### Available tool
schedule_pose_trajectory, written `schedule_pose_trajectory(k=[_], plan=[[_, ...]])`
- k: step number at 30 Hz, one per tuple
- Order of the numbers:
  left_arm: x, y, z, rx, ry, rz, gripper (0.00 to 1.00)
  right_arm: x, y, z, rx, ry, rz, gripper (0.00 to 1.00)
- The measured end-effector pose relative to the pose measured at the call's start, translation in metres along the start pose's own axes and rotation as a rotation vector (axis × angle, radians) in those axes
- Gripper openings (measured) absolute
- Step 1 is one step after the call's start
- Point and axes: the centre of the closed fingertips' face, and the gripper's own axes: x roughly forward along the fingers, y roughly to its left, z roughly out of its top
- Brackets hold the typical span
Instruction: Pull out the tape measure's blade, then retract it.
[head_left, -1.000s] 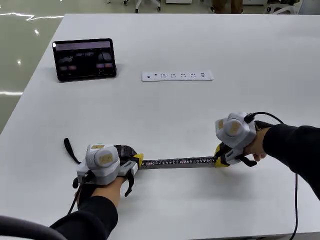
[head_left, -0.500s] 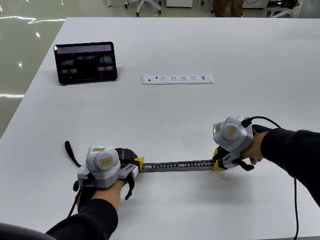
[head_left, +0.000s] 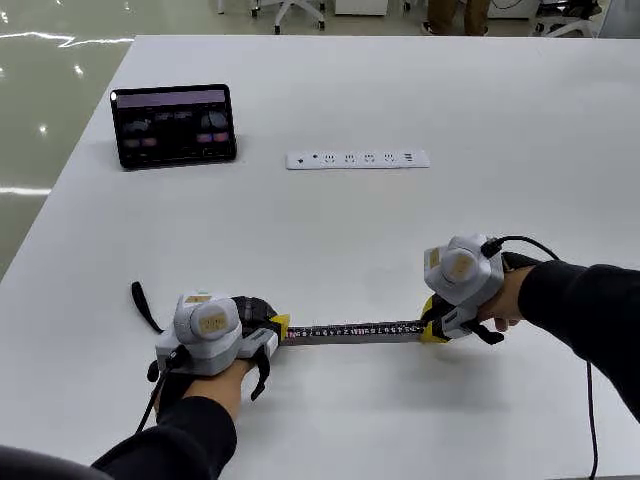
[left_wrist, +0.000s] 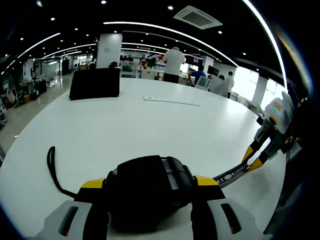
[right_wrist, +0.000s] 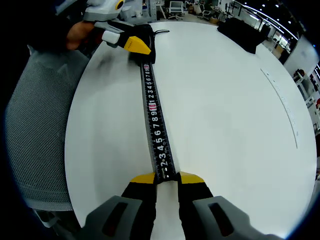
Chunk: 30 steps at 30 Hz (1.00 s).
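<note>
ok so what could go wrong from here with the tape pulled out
The right gripper pinches just the end of the blade; a slip there could let it whip back toward the case. The left gripper clamps that rounded case, which might twist or slide out under tension.

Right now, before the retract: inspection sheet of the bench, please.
Surface: white table, no spills seen.
Job's things: black, yellow-trimmed tape measure case on the table; its dark numbered blade drawn out flat along the table.
Clutter: black tablet propped up; white power strip lying flat.
Grippers: left gripper shut on the case; right gripper shut on the blade's end.
Cables: black cable leaves the right gripper; black wrist strap trails from the case.
Surroundings: shiny floor; people beyond the table.
</note>
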Motion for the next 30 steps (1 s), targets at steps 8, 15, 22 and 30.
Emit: schedule_pose_trajectory(k=[8, 15, 22, 30], plan=[[-0.001, 0.0, 0.0, -0.002, 0.002, -0.003, 0.63, 0.002, 0.001, 0.006, 0.003, -0.014, 0.002, 0.11], [-0.001, -0.001, 0.0, -0.006, 0.008, -0.008, 0.63, 0.005, 0.003, 0.013, 0.006, -0.034, -0.002, 0.11], [-0.001, 0.0, 0.0, -0.007, 0.008, -0.009, 0.63, 0.007, 0.004, 0.018, 0.003, -0.046, 0.0, 0.11], [-0.001, 0.0, 0.0, -0.007, 0.009, -0.01, 0.63, 0.008, 0.004, 0.022, 0.007, -0.056, 0.0, 0.11]])
